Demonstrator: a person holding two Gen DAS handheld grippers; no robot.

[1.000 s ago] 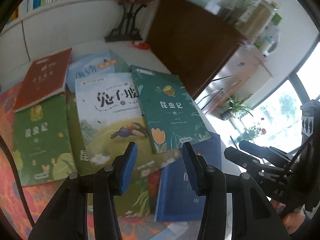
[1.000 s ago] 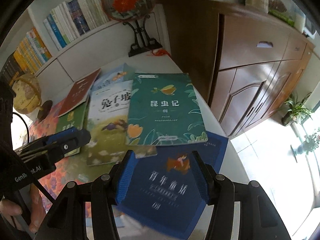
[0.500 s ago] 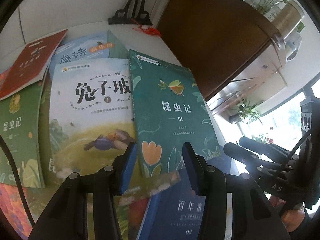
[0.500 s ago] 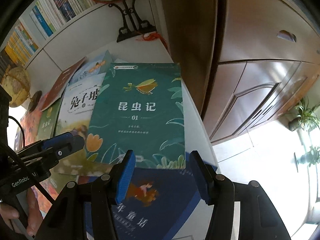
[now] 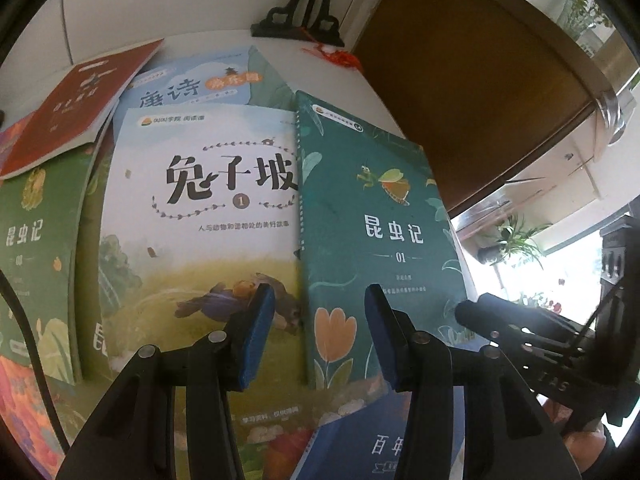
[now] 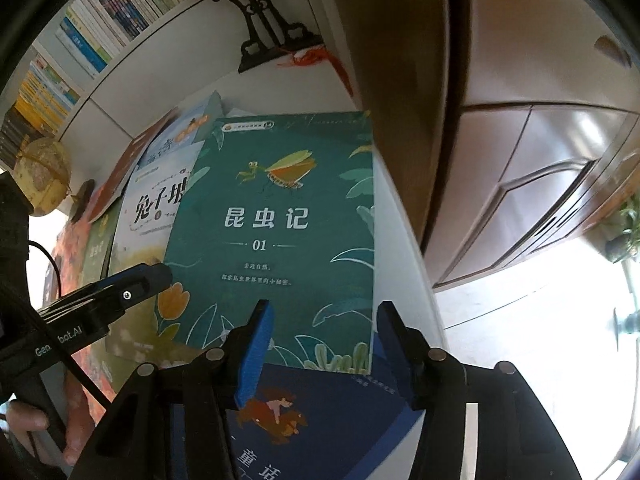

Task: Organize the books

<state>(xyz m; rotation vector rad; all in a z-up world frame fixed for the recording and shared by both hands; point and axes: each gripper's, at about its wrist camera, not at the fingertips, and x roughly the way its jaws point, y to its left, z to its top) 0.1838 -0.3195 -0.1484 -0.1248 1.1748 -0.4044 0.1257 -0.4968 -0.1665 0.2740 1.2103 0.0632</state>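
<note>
While both grippers hang over it, the white tabletop (image 6: 396,216) carries a loose spread of overlapping books beside a tall brown cabinet (image 6: 520,160). Largest in the middle of the spread is the pale rabbit-hill book (image 5: 200,240), its right edge tucked under the dark green insect book (image 5: 376,240), which lies on top at the table's right edge. Its near end overlaps a navy blue book (image 6: 340,420) that sits closest to the cameras. To the left lie a lighter green book (image 5: 36,260) and a red-brown book (image 5: 76,100), with a light blue poetry book (image 5: 192,88) showing behind the rabbit-hill one. At the far end stands a black ornamental stand (image 6: 272,32), and a small globe (image 6: 42,176) sits at the left.

The left gripper (image 5: 320,340) points steeply down over the seam between the rabbit-hill and insect books, jaws partly apart and gripping nothing. The right gripper (image 6: 324,344) hovers over the near edge of the insect book, its jaws closing; whether its pads yet touch the cover I cannot tell.
</note>
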